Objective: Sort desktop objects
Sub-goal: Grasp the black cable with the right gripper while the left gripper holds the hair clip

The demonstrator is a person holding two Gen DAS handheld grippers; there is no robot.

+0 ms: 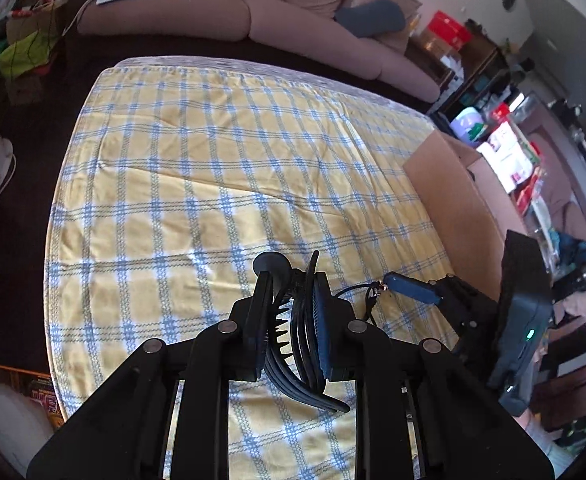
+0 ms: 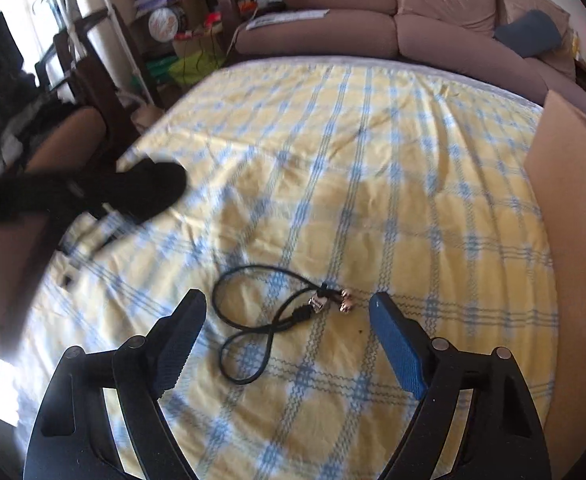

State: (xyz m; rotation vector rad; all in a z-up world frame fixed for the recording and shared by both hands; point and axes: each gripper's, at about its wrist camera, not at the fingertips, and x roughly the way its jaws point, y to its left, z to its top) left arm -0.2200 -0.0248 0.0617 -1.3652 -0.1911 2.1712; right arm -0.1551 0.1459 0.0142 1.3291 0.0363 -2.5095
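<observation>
Pink sofa (image 1: 253, 8) runs along 12 o'clock in both wrist views, blue cushion (image 1: 371, 16) on its seat toward 1 o'clock. Worktop under a yellow-and-blue checked cloth (image 1: 197, 168) fills the middle of both views. Cardboard box (image 1: 449, 184) stands on the cloth's edge at 3 o'clock in the left view, and at 3 o'clock in the right view too. Cluttered shelves sit beyond the box at 2–3 o'clock, too small to itemise. Left tongs (image 1: 291, 320) at 6 o'clock, clenched on a black hair claw clip (image 1: 293, 344); clip's curved teeth hang out below the pads toward 5 o'clock, clip lifted off the cloth. Right tongs (image 2: 289, 340) released, jaws wide apart, black left pad and blue right pad, hovering over the cloth at 6 o'clock. Black cable (image 2: 253, 320) lies on the cloth between the two right pads, looped into a loose figure-eight, touching neither pad. Its metal plugs (image 2: 333, 300) lie bunched at the loop's 2 o'clock end, just beside the blue pad. In the left view the right tongs show at 4 o'clock with the cable's end just off the blue pad tip. In the right view the left tongs show as a dark blur at 9 o'clock, detail not readable.
</observation>
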